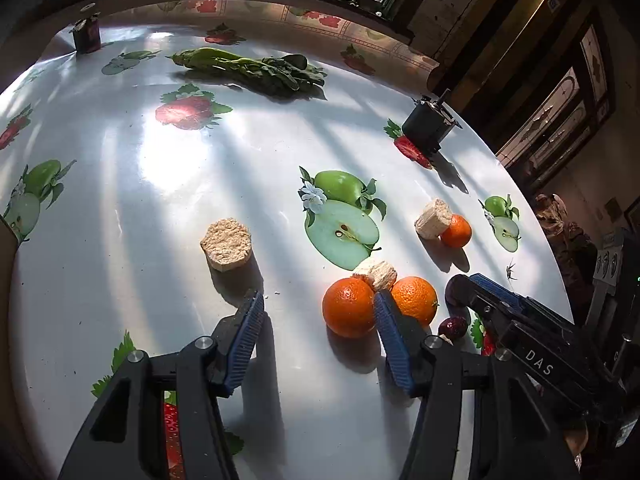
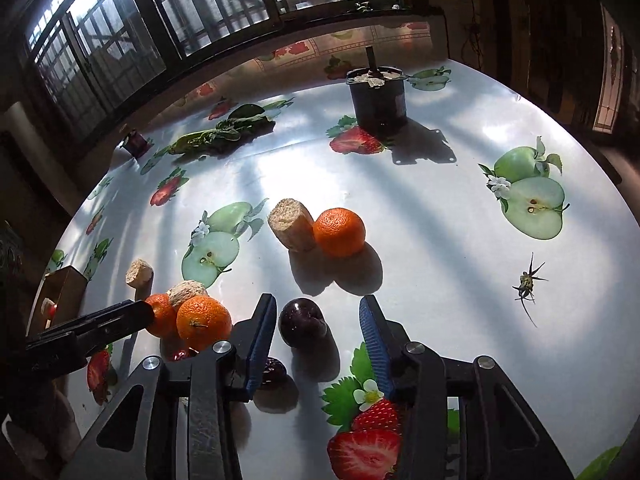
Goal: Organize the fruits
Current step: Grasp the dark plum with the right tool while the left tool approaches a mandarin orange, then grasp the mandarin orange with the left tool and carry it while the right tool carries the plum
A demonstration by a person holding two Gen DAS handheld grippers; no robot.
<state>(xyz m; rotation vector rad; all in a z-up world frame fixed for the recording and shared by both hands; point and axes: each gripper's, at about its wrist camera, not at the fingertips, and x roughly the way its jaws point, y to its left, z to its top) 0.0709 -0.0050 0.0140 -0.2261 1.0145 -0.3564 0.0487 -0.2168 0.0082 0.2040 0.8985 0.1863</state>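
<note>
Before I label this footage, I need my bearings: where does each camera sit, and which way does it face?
Left wrist: rides the left tongs, facing across the table toward the leafy greens; its own open fingers frame a pair of oranges.
Right wrist: rides the right tongs, facing the window; open fingers straddle a dark plum.
Shared: the paired oranges, the lone orange, the greens, and each other's tongs.

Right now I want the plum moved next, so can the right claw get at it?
Probably yes: the right claw is open with the plum sitting between its fingers on the table, and nothing lies across the gap.
</note>
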